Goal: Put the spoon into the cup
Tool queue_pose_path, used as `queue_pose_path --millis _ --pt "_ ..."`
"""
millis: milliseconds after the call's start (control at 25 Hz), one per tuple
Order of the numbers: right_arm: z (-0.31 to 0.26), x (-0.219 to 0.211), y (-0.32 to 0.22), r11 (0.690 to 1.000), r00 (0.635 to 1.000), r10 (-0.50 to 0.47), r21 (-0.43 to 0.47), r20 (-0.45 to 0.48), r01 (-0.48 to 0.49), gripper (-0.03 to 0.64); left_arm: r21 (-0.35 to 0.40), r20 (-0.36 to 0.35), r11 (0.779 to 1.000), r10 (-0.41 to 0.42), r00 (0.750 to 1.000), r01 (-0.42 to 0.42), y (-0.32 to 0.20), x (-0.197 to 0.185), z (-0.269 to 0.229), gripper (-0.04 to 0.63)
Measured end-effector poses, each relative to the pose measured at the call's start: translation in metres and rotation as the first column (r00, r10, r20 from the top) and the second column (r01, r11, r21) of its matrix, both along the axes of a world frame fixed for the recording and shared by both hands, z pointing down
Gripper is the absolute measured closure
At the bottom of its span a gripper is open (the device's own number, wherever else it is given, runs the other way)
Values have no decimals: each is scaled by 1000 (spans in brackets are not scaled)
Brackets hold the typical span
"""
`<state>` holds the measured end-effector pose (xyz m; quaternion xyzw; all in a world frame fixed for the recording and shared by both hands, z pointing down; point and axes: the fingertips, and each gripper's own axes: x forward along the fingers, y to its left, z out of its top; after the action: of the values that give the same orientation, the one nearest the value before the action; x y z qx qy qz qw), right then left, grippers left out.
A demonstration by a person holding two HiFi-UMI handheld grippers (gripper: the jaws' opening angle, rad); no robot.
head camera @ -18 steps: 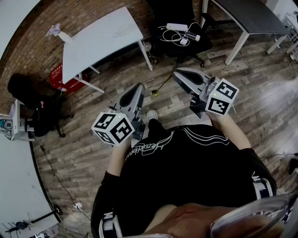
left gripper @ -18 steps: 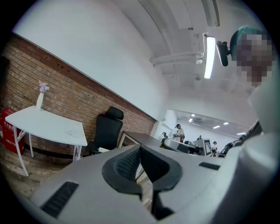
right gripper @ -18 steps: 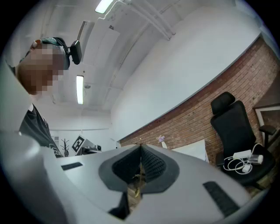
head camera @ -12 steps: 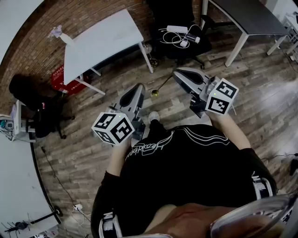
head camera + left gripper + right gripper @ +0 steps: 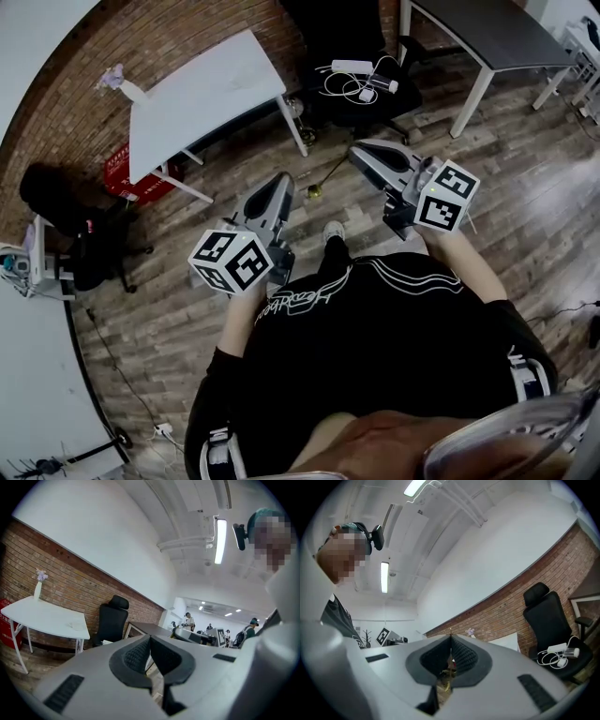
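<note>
My right gripper [image 5: 356, 150] is shut on a thin gold spoon [image 5: 326, 176], which slants down and left from the jaw tips with its bowl low over the wooden floor. In the right gripper view the closed gripper [image 5: 450, 639] shows a gold sliver of the spoon [image 5: 448, 670] between the dark pads. My left gripper [image 5: 281, 180] is held beside it at the left, shut with nothing in it; its pads meet in the left gripper view [image 5: 150, 639]. No cup shows in any view.
A white table [image 5: 202, 89] with a small flower vase [image 5: 117, 75] stands ahead to the left. A black office chair [image 5: 361, 75] carries a power strip and cables. A dark desk [image 5: 487, 33] is at the far right, a red box [image 5: 127, 173] under the white table.
The person's shoe has stepped a little to the right and the room has shifted slightly in the view. Both grippers stay shut, and the spoon is still in the right one.
</note>
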<state>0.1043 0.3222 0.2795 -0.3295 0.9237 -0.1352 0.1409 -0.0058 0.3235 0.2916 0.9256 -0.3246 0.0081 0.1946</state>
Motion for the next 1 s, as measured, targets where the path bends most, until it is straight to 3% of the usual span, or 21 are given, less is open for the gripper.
queue_pose_path --millis 200,480,1000 --pt "11 1 -15 1000 1000 10 -18 9 -10 617 11 22 1000 2 1000 -2 -15 0 10 591" --pt "25 -9 -66 998 1000 -1 -70 22 2 617 -36 9 999 -5 1000 5 -63 -12 27 591" --pt "58 -44 -246 985 998 -54 -164 17 56 617 -138 10 988 -73 997 74 -245 -47 58 591"
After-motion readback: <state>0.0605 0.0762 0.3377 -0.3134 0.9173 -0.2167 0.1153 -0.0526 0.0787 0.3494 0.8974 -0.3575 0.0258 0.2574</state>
